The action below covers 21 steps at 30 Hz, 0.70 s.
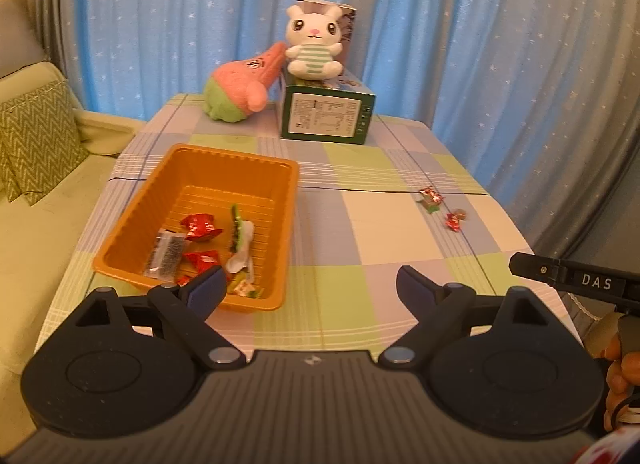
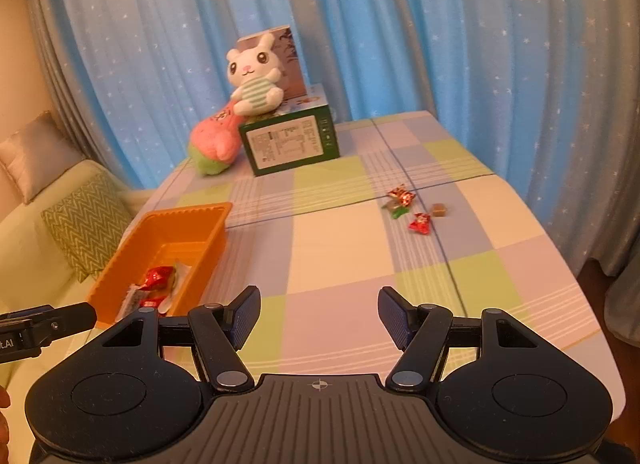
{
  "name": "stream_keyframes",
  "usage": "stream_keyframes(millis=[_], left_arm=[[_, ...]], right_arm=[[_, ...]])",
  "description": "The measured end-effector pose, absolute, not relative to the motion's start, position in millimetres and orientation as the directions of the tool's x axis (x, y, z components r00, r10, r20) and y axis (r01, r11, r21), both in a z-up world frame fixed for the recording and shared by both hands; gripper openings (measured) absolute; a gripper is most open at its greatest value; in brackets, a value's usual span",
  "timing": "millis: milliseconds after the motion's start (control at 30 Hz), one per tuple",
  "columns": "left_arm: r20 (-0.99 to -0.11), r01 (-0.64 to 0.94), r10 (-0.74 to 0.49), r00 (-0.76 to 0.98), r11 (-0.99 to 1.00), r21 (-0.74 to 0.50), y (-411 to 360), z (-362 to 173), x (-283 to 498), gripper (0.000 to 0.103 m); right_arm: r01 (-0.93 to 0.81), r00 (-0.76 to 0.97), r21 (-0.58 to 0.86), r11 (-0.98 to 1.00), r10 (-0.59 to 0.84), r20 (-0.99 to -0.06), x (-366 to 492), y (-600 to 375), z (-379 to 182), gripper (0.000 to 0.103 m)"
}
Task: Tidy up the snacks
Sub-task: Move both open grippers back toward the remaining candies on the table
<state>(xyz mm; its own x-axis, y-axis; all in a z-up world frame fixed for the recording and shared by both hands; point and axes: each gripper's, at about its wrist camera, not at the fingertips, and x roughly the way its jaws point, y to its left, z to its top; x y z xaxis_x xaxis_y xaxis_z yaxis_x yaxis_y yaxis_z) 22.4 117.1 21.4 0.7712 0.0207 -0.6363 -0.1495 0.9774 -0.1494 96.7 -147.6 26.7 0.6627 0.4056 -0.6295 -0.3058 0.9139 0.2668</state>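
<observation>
the snacks are split in two spots. most sit in the orange tray on the left part of the table: a couple of red wrapped candies, a clear packet with dark stuff inside, a green and white wrapper and a few more bits at the near end. the rest is loose on the checked tablecloth over to the right: a red and green wrapped candy, a small red one and a little brown cube, all close together and well apart from the tray.

left gripper hangs over the near edge of the table with jaws spread wide, nothing between them, its left finger in front of the tray's near corner. right gripper is also parted with only cloth showing in the gap, short of the loose candies.

at the far end a bunny plush sits on a green box, a pink and green plush leaning beside it. blue starry curtain behind, sofa with a zigzag cushion on the left.
</observation>
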Motion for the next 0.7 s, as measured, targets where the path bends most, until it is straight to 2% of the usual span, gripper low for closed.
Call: stream_keyframes(millis=[700], left_arm=[[-0.640,-0.042,-0.074,0.765,0.986,-0.164,72.5,20.3,62.0,0.091]], right_arm=[[-0.181,0.696,0.256,0.950,0.307,-0.649,115.9,-206.2,20.1,0.065]])
